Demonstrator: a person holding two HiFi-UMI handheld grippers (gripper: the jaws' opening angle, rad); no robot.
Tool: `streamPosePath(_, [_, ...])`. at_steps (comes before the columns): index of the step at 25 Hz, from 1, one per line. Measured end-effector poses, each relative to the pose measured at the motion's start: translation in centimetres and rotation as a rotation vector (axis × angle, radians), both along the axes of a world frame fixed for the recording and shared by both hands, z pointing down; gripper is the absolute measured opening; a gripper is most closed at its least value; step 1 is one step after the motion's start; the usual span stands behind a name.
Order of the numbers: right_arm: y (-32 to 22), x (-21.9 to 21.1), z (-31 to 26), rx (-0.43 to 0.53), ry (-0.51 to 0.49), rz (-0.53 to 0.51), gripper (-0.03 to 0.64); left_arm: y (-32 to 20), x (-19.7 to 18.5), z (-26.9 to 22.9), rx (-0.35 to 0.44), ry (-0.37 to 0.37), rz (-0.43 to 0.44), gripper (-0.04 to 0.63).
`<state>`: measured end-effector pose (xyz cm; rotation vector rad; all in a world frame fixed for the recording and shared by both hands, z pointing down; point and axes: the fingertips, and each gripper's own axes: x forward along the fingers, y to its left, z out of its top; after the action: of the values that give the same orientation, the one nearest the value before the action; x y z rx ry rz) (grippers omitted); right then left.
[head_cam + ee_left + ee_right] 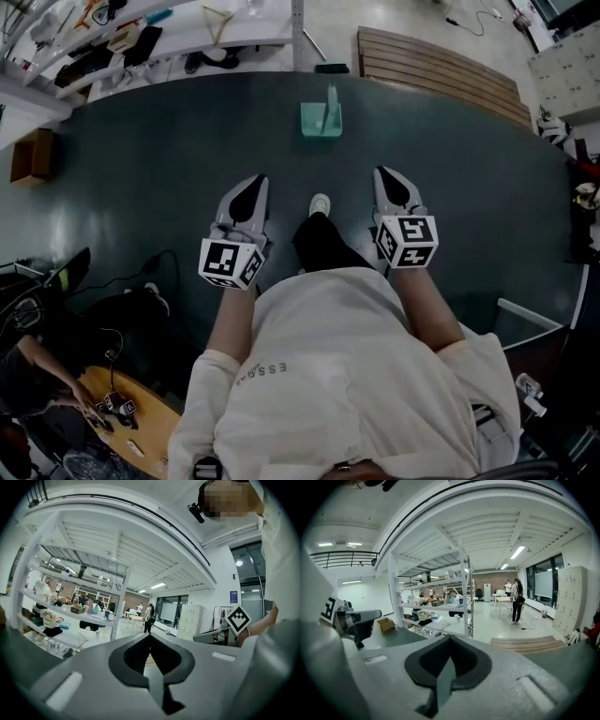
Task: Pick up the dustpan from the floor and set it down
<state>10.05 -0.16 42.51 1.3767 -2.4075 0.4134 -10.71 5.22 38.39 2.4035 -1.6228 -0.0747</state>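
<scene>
The dustpan (321, 118) is teal with an upright handle and stands on the dark green floor mat (150, 169), ahead of the person's foot (320, 203). Well short of it, my left gripper (251, 183) is held out to its lower left with the jaws shut and nothing in them. My right gripper (385, 175) is level with it at the dustpan's lower right, also shut and empty. In the left gripper view the jaws (150, 634) meet at their tips; in the right gripper view they (450, 637) meet too. Neither gripper view shows the dustpan.
A white shelving rack (187, 28) with clutter runs along the far edge of the mat. A slatted wooden platform (441, 70) lies at the far right, a cardboard box (33, 155) at the left. A round wooden table (122, 417) with a seated person is at the lower left.
</scene>
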Motion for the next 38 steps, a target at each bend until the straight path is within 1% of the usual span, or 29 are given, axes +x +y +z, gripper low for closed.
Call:
streamPosePath(3, [-5.7, -0.3, 0.7, -0.012, 0.009, -0.006, -0.011, -5.6, -1.0, 0.4, -0.006, -0.021, -0.013, 0.017])
streamPosePath(6, [-10.8, -0.4, 2.0, -0.048, 0.023, -0.013, -0.011, -11.0, -2.0, 0.6, -0.016, -0.019, -0.035, 0.017])
streamPosePath(11, [-17.5, -1.5, 5.0, -0.106, 0.079, -0.027, -0.011, -18.0, -2.6, 1.8, -0.024, -0.007, -0.029, 0.017])
streamPosePath(13, [-19.6, -2.7, 6.7, -0.155, 0.107, -0.041, -0.011, -20.4, -2.8, 2.1, -0.025, -0.020, -0.019, 0.017])
streamPosePath(15, [-21.2, -4.0, 8.5, -0.215, 0.126, -0.058, 0.040, -22.5, -2.9, 2.6, -0.025, -0.037, -0.007, 0.017])
streamPosePath(17, [-22.7, -5.3, 10.2, -0.259, 0.141, -0.064, 0.052, -24.5, -3.1, 3.2, -0.032, -0.032, 0.003, 0.017])
streamPosePath(19, [-23.9, -6.5, 12.3, -0.304, 0.149, -0.059, 0.088, -26.2, -3.4, 4.4, -0.046, -0.021, 0.017, 0.017])
streamPosePath(22, [-25.7, -8.0, 16.4, -0.382, 0.146, -0.022, 0.144, -28.6, -3.9, 6.6, -0.074, -0.015, 0.045, 0.017])
streamPosePath(25, [-27.3, -8.6, 21.3, -0.474, 0.159, 0.030, 0.207, -30.8, -3.8, 8.2, -0.111, -0.002, 0.073, 0.017])
streamPosePath(27, [-28.3, -8.7, 24.7, -0.535, 0.180, 0.058, 0.230, -32.1, -3.5, 9.5, -0.132, 0.009, 0.093, 0.017])
streamPosePath(30, [-29.9, -9.0, 28.7, -0.604, 0.198, 0.090, 0.241, -33.7, -3.2, 11.5, -0.164, 0.029, 0.117, 0.017])
streamPosePath(34, [-31.5, -9.4, 32.1, -0.661, 0.194, 0.111, 0.241, -34.8, -3.3, 14.1, -0.209, 0.045, 0.135, 0.017])
streamPosePath(36, [-31.8, -9.6, 33.6, -0.694, 0.199, 0.116, 0.241, -35.1, -3.8, 15.3, -0.232, 0.045, 0.132, 0.017])
streamPosePath(38, [-31.8, -9.8, 35.0, -0.730, 0.193, 0.122, 0.239, -35.2, -4.2, 16.1, -0.248, 0.029, 0.124, 0.017])
